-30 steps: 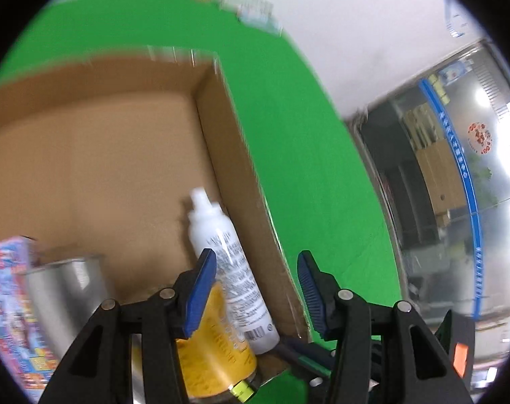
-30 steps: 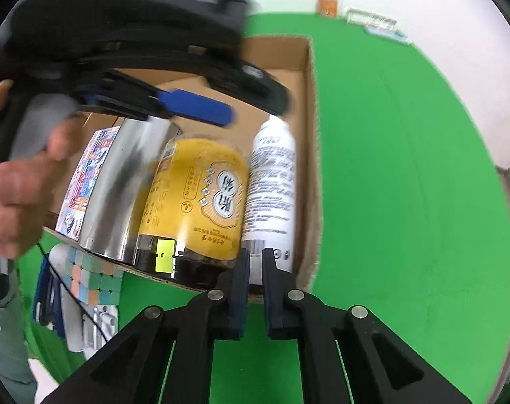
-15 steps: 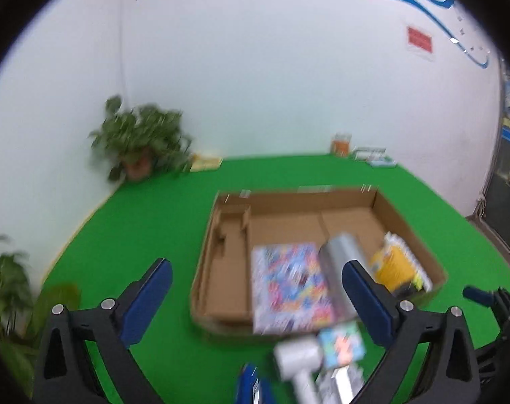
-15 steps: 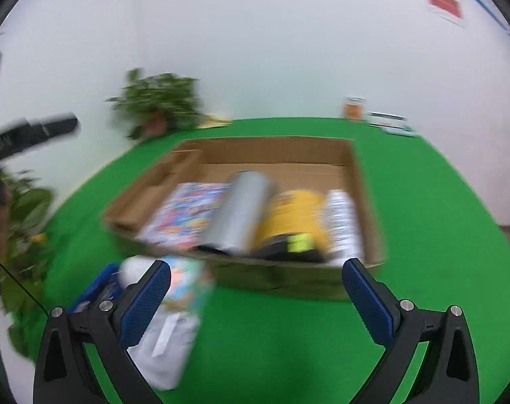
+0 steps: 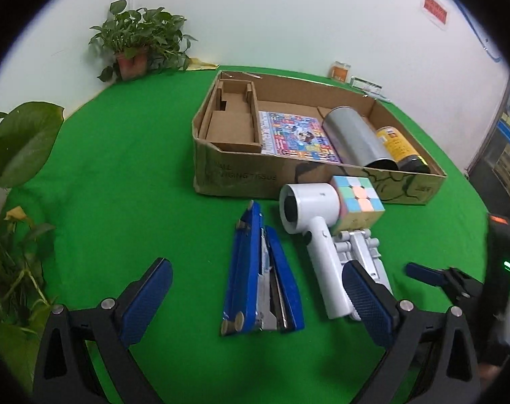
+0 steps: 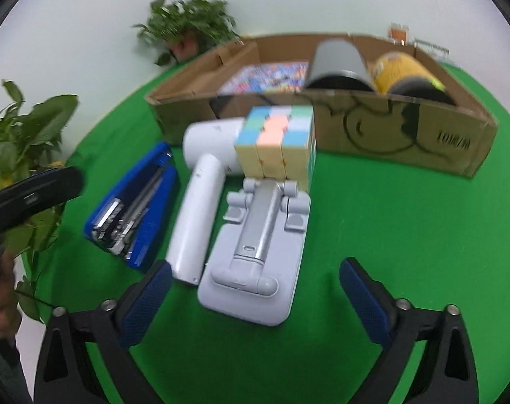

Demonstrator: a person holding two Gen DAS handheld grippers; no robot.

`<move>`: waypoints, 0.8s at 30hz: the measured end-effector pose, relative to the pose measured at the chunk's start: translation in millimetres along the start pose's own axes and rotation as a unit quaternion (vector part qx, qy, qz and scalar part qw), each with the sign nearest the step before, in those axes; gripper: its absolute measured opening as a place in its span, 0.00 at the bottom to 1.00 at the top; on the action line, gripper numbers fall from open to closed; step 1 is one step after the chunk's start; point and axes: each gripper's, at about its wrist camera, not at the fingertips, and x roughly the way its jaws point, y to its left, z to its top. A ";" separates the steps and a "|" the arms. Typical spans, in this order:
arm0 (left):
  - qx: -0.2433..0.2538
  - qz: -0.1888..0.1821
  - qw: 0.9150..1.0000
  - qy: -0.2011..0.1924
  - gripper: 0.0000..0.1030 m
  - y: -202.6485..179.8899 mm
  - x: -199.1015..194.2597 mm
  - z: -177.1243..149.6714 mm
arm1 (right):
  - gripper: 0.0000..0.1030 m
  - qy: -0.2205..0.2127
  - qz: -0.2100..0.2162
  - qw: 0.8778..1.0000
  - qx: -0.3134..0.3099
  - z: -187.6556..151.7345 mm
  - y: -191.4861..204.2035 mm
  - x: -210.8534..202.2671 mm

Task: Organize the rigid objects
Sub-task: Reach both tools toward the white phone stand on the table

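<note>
A cardboard box point(image 5: 241, 176) point(image 6: 440, 141) on the green table holds a colourful booklet point(image 5: 295, 136), a silver can point(image 5: 356, 141) point(image 6: 337, 64) and a yellow jar point(image 5: 401, 149) point(image 6: 406, 70), both lying down. In front of it lie a blue stapler point(image 5: 263, 277) point(image 6: 137, 208), a white hair dryer point(image 5: 308, 222) point(image 6: 201, 198), a pastel puzzle cube point(image 5: 357, 205) point(image 6: 277, 141) and a grey folding stand point(image 5: 362, 256) point(image 6: 255, 262). My left gripper point(image 5: 255, 303) is open and empty above the stapler. My right gripper point(image 6: 255, 299) is open and empty over the stand.
Potted plants stand at the back left point(image 5: 137, 43) and at the table's left edge point(image 5: 12, 175) point(image 6: 23, 141). Small items point(image 5: 340, 69) lie at the far edge by the white wall. The right gripper shows at the right of the left wrist view point(image 5: 433, 274).
Both grippers have pulled back out of the box and opened wide. They have dropped down toward the objects in front of the box.
</note>
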 end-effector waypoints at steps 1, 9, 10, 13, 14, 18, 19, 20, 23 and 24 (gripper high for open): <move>-0.001 -0.004 1.000 -0.001 0.98 -0.1 -2.4 -2.1 | 0.80 0.007 -0.009 1.000 0.001 0.9 -1.4 6.0; -0.008 -0.020 1.000 -0.001 0.98 -8.5 0.2 -7.1 | 0.58 0.016 -0.013 1.000 0.000 7.2 -0.6 13.7; -0.012 -0.026 1.000 0.001 0.98 -8.7 0.1 -8.5 | 0.57 0.015 -0.012 1.000 -0.001 7.2 -0.8 11.6; -0.018 -0.044 0.999 0.010 0.98 -11.7 1.8 -13.4 | 0.54 0.020 -0.005 1.000 -0.005 1.0 -6.6 4.2; -0.018 -0.051 0.998 0.014 0.98 -14.3 2.2 -15.6 | 0.54 0.022 -0.003 1.000 -0.006 -1.1 -7.3 3.0; -0.022 -0.098 0.994 0.035 0.98 -27.8 2.8 -27.0 | 0.54 0.037 0.004 0.999 -0.028 -23.7 -21.9 -23.2; -0.027 -0.112 0.992 0.044 0.98 -32.1 4.5 -31.2 | 0.54 0.040 0.006 0.999 -0.037 -31.4 -26.8 -30.9; -0.031 -0.125 0.990 0.055 0.98 -35.7 7.0 -34.5 | 0.54 0.043 0.010 0.998 -0.050 -40.5 -32.2 -39.8; -0.037 -0.168 0.980 0.099 0.98 -52.5 19.0 -47.5 | 0.54 0.061 0.035 0.992 -0.100 -67.8 -41.3 -66.5; -0.032 -0.178 0.977 0.108 0.98 -59.0 22.3 -51.3 | 0.55 0.066 0.038 0.991 -0.108 -74.1 -41.9 -72.4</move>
